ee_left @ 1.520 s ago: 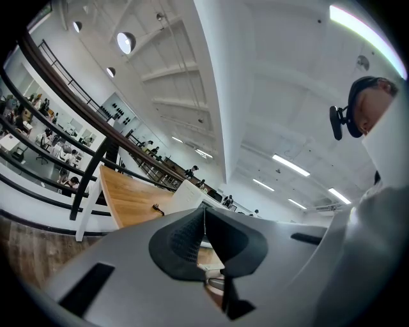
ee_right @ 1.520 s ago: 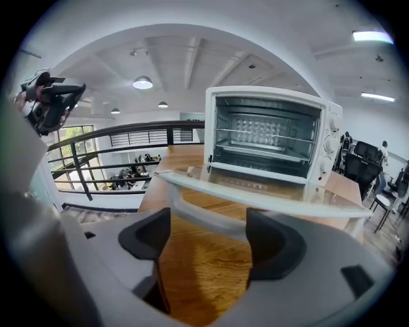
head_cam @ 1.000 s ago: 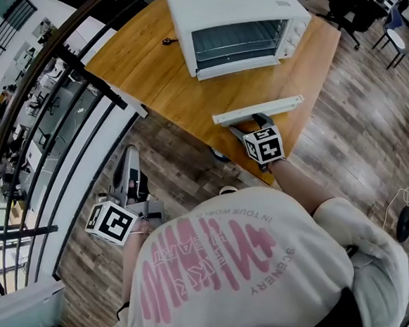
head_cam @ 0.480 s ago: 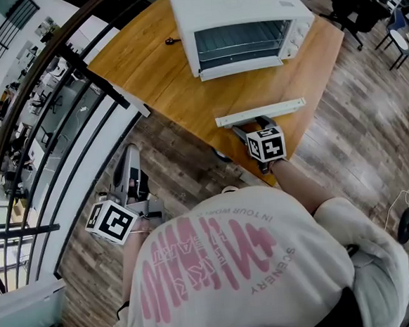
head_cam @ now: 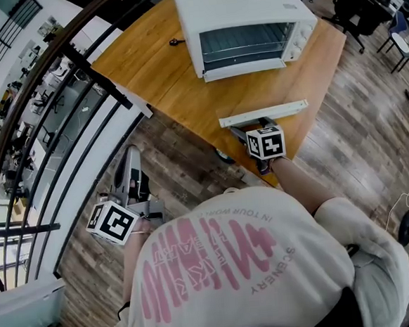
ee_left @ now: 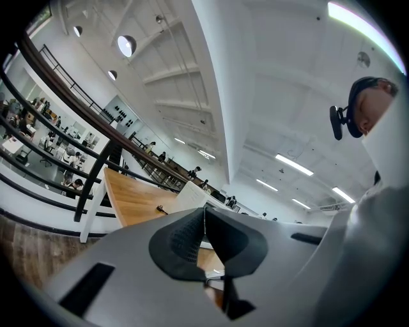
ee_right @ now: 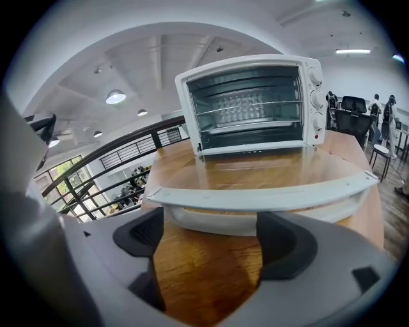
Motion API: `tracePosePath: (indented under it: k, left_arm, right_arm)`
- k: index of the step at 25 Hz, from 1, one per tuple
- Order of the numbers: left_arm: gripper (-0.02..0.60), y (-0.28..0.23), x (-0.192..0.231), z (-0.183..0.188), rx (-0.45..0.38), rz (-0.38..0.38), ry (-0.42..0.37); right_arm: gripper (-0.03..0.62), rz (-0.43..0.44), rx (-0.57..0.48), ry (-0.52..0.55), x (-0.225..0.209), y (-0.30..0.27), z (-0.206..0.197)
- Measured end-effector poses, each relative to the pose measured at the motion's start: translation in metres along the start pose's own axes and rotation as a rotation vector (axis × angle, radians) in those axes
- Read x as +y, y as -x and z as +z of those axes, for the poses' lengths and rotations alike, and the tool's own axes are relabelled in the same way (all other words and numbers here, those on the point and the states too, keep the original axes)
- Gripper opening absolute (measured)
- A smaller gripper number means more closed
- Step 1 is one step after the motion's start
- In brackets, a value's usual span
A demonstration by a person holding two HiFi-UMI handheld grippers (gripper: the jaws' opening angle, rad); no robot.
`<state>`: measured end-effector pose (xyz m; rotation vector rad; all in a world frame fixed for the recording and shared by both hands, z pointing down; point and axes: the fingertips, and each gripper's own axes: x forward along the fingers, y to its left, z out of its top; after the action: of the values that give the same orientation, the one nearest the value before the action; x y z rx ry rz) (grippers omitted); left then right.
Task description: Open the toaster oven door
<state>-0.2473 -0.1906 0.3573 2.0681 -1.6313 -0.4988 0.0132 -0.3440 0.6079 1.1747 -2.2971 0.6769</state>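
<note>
**Step in hand: release of the handle (judgement).** The white toaster oven (head_cam: 250, 22) stands at the far end of the wooden table (head_cam: 148, 72). Its glass door (ee_right: 255, 169) is swung down to approx. level, with the cavity and racks exposed. The opening itself therefore looks done.

**Recommended procedure:**
1. Keep the jaws of the right gripper (ee_right: 214, 233) wide. Do not re-close on the white bar handle (ee_right: 268, 198).
2. Back the gripper straight out toward the person w/o lifting. Upward drag on the bar could swing the door back up.
3. Clear the underside of the bar first, since it sits right at the jaw tips.
4. Confirm the door rests down on its own before leaving it.

**Right gripper:** The jaws have just been opening and now stand wide, near max. The handle runs crosswise at the tips, and its lower edge dips btwn the two pads (ee_right: 144, 233). Neither pad presses on it as far as the view shows, so nothing is gripped. Bare table wood shows btwn the jaws below the bar.

**Left gripper** (ee_left: 204, 217)**:** The jaws are closed together with nothing btwn them. It is held off the table edge on the person's left, over the floor and well apart from the oven. It has no part in this step.
</note>
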Motion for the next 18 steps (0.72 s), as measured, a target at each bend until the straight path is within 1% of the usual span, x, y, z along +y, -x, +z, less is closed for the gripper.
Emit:
tracePosePath:
  k: [8,12,18]
  left_arm:
    - [0.023,0.0023,0.0034,-0.0004,-0.002,-0.004,0.008]
    - [0.023,0.0042,0.0041,0.0007,-0.006,-0.006,0.012]
    - [0.023,0.003,0.0053,-0.0014,-0.002,-0.011,0.016]
  right_arm:
    - [0.446,0.003,0.02,-0.003,0.0012,-0.0002,0.0005]
    - [0.465,0.003,0.028,0.003,0.0012,0.0031,0.001]
    - [0.453,0.012,0.021,0.004,0.0004,0.0023,-0.0002]
